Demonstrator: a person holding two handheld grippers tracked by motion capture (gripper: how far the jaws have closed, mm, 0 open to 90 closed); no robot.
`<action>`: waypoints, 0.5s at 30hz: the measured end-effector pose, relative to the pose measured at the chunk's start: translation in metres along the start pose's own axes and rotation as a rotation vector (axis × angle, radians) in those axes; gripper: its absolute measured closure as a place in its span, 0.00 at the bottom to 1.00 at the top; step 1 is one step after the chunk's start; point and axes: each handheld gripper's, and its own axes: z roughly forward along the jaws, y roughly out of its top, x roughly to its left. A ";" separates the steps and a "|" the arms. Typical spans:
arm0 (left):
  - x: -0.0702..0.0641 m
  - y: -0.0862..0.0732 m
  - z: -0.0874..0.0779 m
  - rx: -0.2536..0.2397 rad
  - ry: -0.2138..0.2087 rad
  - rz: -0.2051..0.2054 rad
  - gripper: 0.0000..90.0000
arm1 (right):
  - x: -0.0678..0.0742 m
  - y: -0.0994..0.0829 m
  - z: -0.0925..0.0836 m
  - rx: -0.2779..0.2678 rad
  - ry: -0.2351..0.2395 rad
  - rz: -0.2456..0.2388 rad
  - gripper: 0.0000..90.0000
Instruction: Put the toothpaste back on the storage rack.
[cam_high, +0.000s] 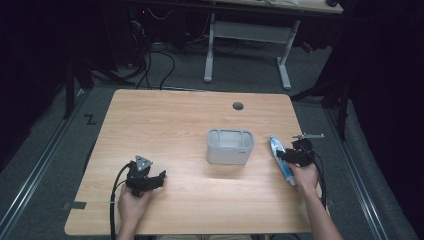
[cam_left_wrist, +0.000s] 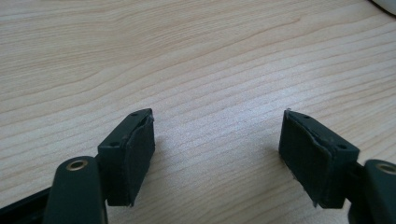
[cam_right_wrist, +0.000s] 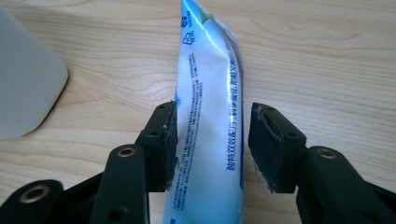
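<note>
A blue and white toothpaste tube (cam_high: 281, 161) lies flat on the wooden table (cam_high: 175, 120) near its right edge. My right gripper (cam_high: 290, 158) straddles it. In the right gripper view the tube (cam_right_wrist: 210, 93) runs lengthwise between the jaws of my right gripper (cam_right_wrist: 212, 144); the left pad (cam_right_wrist: 169, 140) meets the tube's edge, while a thin gap remains at the right pad, so the jaws stand open. My left gripper (cam_high: 150, 180) rests low over bare wood at the front left, and in its own view my left gripper (cam_left_wrist: 217, 149) is wide open with nothing between its jaws.
A pale grey, rounded container (cam_high: 230, 146) stands open-topped at the table's middle, left of the tube; its wall (cam_right_wrist: 23, 79) shows in the right gripper view. A cable hole (cam_high: 238, 106) sits near the far edge. Another desk's frame (cam_high: 245, 45) stands behind on the floor.
</note>
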 end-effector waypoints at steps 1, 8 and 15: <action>0.000 0.000 0.000 0.000 0.000 -0.001 0.30 | 0.000 0.000 0.001 0.007 0.007 -0.001 0.58; 0.000 0.000 0.000 0.000 -0.001 -0.001 0.30 | 0.002 0.001 0.009 0.042 0.003 -0.005 0.57; 0.000 0.000 0.000 0.000 0.000 0.000 0.30 | 0.004 0.002 0.012 0.062 -0.002 -0.012 0.58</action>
